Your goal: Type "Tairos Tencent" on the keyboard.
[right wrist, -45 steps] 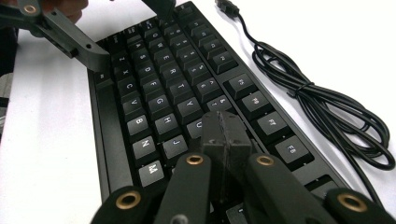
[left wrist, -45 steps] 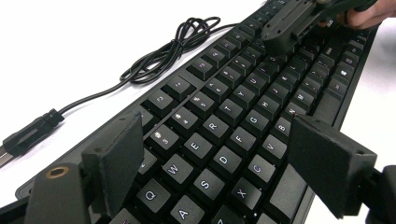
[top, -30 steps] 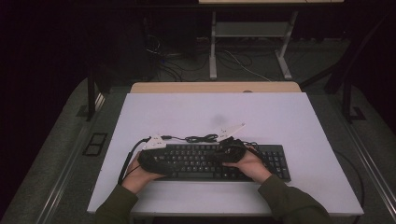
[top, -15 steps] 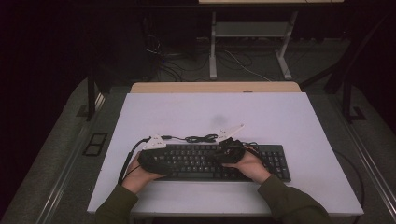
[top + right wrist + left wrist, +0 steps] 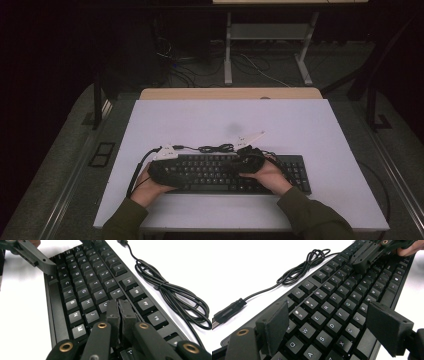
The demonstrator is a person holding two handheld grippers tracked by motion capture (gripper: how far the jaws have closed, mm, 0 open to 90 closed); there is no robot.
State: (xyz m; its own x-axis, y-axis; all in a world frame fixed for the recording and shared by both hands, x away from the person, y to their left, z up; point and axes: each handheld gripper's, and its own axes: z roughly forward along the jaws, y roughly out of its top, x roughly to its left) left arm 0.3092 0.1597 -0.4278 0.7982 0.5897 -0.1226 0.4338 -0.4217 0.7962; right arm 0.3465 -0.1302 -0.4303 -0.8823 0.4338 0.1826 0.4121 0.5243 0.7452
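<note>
While the left claw (image 5: 327, 327) gapes wide over the keyboard (image 5: 342, 302), the right claw (image 5: 120, 315) presses keys, closed.

Black keyboard (image 5: 225, 172) flat along the white table's near edge, its cable coiled behind.

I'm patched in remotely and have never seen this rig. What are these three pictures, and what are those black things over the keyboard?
No robot arm here: a person holds a two-jaw tool in each hand. The high view looks down on a white table from above the person's side. On it lies a black keyboard with its coiled cable behind it. The other two pictures come from cameras riding on the tools, looking along their jaws. The left tool hovers open over the letter keys at the keyboard's left end, holding nothing. The right tool is shut, its tips together over the keys near U and J, with nothing between the jaws.
</note>
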